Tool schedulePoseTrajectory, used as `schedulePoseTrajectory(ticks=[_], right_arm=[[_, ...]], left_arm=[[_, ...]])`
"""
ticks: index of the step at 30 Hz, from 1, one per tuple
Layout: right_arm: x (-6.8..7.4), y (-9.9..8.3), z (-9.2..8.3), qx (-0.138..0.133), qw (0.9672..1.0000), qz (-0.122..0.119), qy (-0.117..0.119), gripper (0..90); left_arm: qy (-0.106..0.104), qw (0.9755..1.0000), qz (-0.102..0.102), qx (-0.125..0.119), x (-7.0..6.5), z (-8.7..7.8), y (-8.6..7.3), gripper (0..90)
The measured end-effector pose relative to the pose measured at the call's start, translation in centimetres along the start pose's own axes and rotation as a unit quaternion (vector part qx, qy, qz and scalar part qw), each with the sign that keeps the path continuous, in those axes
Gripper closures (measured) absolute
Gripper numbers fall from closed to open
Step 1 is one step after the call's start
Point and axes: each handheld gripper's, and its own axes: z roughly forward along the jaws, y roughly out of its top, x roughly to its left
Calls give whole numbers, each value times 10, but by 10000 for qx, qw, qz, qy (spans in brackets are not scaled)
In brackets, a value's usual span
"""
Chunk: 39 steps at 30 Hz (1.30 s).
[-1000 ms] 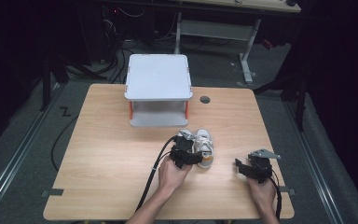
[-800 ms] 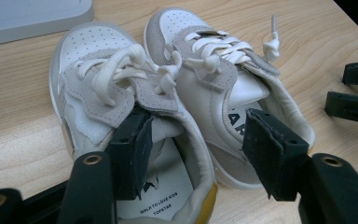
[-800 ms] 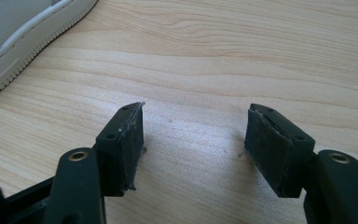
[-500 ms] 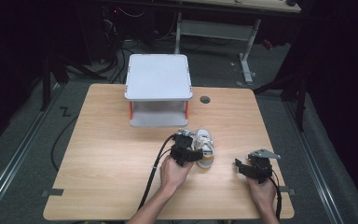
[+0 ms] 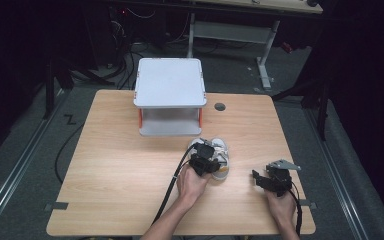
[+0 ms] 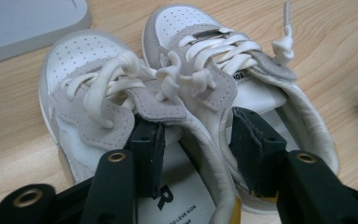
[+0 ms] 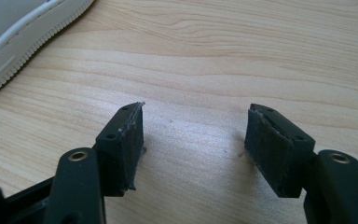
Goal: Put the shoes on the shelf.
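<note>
Shoes [image 6: 177, 107] side by side, adjoining inner walls between closing left hand-held gripper's [image 6: 198, 149] jaws.

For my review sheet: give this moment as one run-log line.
left gripper: jaws just closing, one inside each shoe of the pair, inner collars between | right gripper: open over table

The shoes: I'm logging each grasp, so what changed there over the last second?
The left gripper has just been closing, one jaw inside each of the two shoes, their touching inner walls between the pads; whether it pinches is unclear. The shoes shifted hardly at all. The right gripper kept open over bare table; the grey stand unmoved.
</note>
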Motion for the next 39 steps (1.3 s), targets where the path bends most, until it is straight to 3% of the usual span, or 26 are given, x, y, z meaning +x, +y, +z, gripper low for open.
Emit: schedulePoseTrajectory(ticks=[4, 5, 13, 17, 25, 31, 39], right_arm=[[0, 0, 0, -1, 10000, 0, -2, 369], [0, 0, 0, 0, 10000, 1, 1, 370], [0, 0, 0, 4, 10000, -13, 7, 365], [0, 0, 0, 4, 10000, -3, 12, 364], [0, 0, 0, 4, 10000, -10, 16, 361], [0, 0, 0, 7, 10000, -15, 15, 360], [0, 0, 0, 7, 10000, -15, 15, 360]], left_arm=[[-2, 9999, 126, -27, -2, -1, -1, 601], [-8, 9998, 179, -45, -3, -2, -1, 657], [-49, 9999, 125, -23, -3, -3, -2, 744], [-86, 9996, 258, -60, -2, -5, -4, 812], [-305, 9990, 315, -118, 4, -8, -8, 820], [-587, 9965, 570, -146, 15, -17, -15, 821], [-758, 9952, 563, -266, 30, -32, -19, 821]])
